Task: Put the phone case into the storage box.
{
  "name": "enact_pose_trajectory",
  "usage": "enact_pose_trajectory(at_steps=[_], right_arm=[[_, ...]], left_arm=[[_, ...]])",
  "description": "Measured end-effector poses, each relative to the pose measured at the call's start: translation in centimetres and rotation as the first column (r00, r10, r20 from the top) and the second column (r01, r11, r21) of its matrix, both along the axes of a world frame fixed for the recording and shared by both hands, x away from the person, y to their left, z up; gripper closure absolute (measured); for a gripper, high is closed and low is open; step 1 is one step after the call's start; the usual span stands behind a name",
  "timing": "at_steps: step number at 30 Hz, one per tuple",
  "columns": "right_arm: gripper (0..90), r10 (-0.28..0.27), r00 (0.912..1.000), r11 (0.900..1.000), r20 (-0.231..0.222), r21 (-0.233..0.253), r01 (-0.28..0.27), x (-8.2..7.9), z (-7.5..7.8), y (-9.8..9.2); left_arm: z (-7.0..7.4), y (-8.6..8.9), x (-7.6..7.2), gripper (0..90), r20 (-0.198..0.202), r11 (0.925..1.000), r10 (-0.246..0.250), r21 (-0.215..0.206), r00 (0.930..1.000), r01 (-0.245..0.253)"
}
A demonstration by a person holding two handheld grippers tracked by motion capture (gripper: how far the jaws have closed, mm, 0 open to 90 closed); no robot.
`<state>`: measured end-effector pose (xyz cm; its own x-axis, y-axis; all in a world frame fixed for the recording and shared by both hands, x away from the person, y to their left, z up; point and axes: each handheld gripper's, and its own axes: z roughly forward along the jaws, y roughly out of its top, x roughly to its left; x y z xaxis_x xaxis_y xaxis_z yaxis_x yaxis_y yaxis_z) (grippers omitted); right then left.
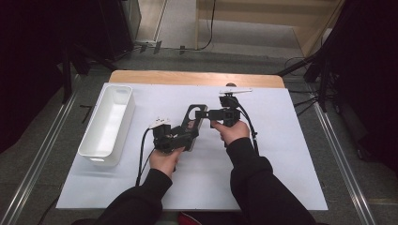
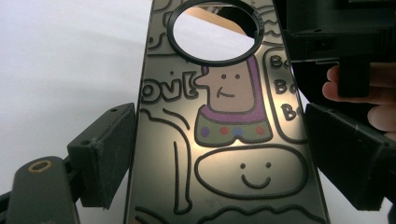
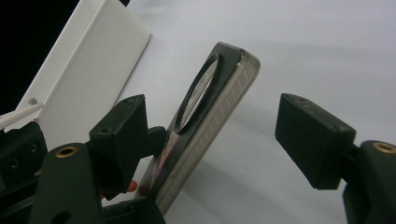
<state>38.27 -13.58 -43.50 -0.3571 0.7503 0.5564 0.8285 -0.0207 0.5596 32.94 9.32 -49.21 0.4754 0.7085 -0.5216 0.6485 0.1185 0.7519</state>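
Note:
A dark phone case (image 1: 194,117) with cartoon drawings and a round ringed hole is held up off the white mat. In the left gripper view the case (image 2: 224,154) fills the middle, and my left gripper (image 2: 219,135) is shut on its two long edges. In the high view the left gripper (image 1: 187,134) holds the case's near end. My right gripper (image 1: 202,113) is open at the case's far end. In the right gripper view the case (image 3: 217,109) stands edge-on between the jaws of the right gripper (image 3: 215,126), close to the left jaw, with a wide gap to the right one.
A long white bin (image 1: 108,123) stands on the left of the white mat (image 1: 281,154); its wall (image 3: 88,70) is behind the case in the right gripper view. The wooden table edge (image 1: 197,77) runs along the back. Dark stands and cables flank the table.

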Motion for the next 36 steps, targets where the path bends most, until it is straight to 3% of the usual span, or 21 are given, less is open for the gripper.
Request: enact_pose_trajectory(at_steps=[7, 12, 23, 31, 36], right_arm=[[29.9, 0.004, 0.9995, 1.0, -0.03, 0.029, -0.003, 0.35, -0.26, 0.14], [35.5, 0.003, 0.9965, 0.998, -0.083, 0.062, 0.002, 0.42, -0.28, 0.35], [44.0, -0.007, 0.9938, 0.998, -0.111, 0.064, 0.014, 0.52, -0.56, 0.95], [52.6, -0.038, 0.9864, 0.994, -0.16, 0.096, 0.053, 0.9, -0.73, 0.62], [55.1, -0.048, 0.9855, 0.992, -0.163, 0.107, 0.066, 0.97, -0.68, 0.53]], left_arm=[[-0.01, -0.09, -0.02, 11.6, 0.003, 1.0, 0.001, 0.005, 1.0, -0.001], [0.03, -0.04, -0.02, 11.6, 0.003, 1.0, 0.004, 0.005, 1.0, -0.004], [0.01, -0.13, -0.03, 11.6, 0.003, 1.0, 0.008, -0.001, 1.0, -0.008], [0.02, -0.08, -0.12, 11.6, 0.006, 0.9998, 0.022, 0.002, 0.9997, -0.022], [-0.07, -0.14, -0.11, 11.6, -0.004, 0.9998, 0.019, -0.004, 0.9998, -0.019]])
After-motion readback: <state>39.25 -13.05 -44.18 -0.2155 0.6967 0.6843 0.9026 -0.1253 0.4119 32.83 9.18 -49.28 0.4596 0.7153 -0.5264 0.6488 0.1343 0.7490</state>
